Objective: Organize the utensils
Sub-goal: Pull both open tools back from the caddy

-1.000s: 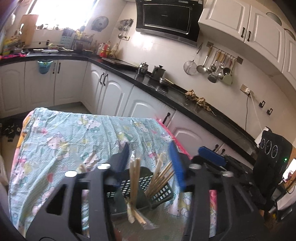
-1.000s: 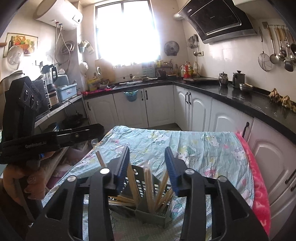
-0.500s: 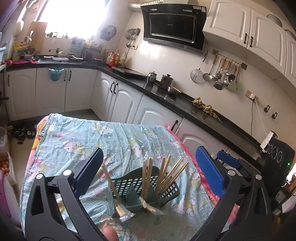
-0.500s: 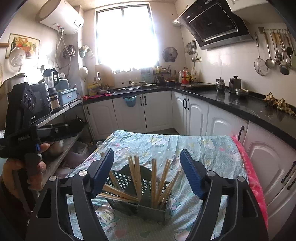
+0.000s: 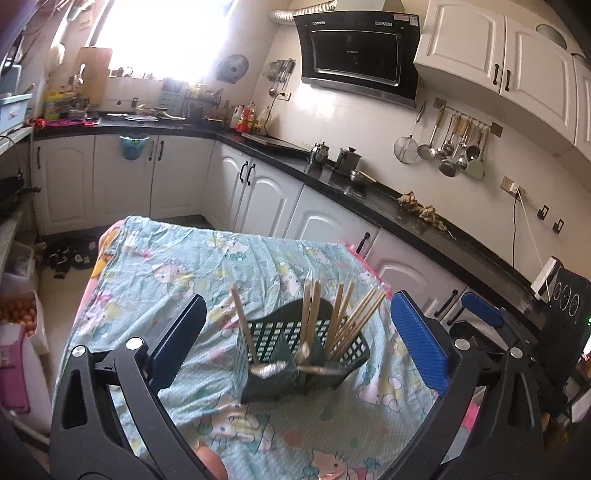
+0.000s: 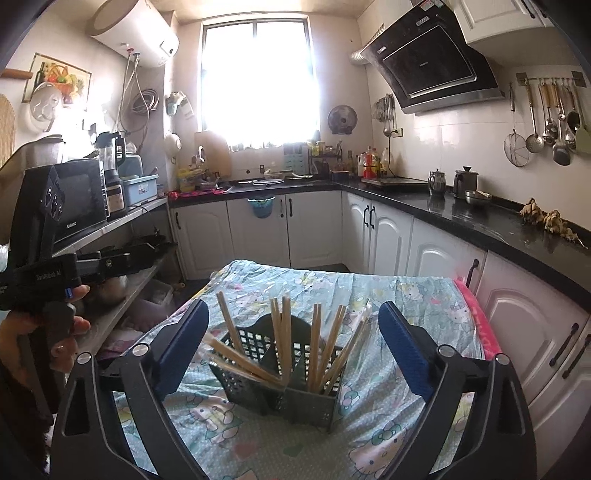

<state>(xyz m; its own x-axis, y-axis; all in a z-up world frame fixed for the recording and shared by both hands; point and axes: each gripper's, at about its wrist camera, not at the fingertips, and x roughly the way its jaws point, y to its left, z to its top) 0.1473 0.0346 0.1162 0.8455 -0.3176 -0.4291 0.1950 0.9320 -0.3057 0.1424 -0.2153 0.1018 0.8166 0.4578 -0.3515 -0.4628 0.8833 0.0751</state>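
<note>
Here, both tongs spread wide, empty: left tongs [image 5: 293,338], right tongs [image 6: 293,341]. Dark green utensil basket [image 6: 280,384] sits between, ahead, on cloth-covered tabletop [image 6: 406,295]. Wooden chopsticks [image 6: 316,347] upright and leaning inside compartments.

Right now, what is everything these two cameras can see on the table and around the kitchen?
Utensil basket: one, dark green, on the table between both grippers.
Chopsticks: more than ten, light wood, standing or leaning in the basket's compartments.
Tablecloth: one, pale blue cartoon print, covering the table.
Range hood: one, black, on the wall.
Hanging ladles and strainer: several, metal, on a wall rail.
Countertop: black, over white cabinets.
Microwave: one, black, left shelf.
Water heater: one, white, high beside the window.
Left gripper: one, black with blue pads, open, empty.
Right gripper: one, same colours, open, empty.
</note>
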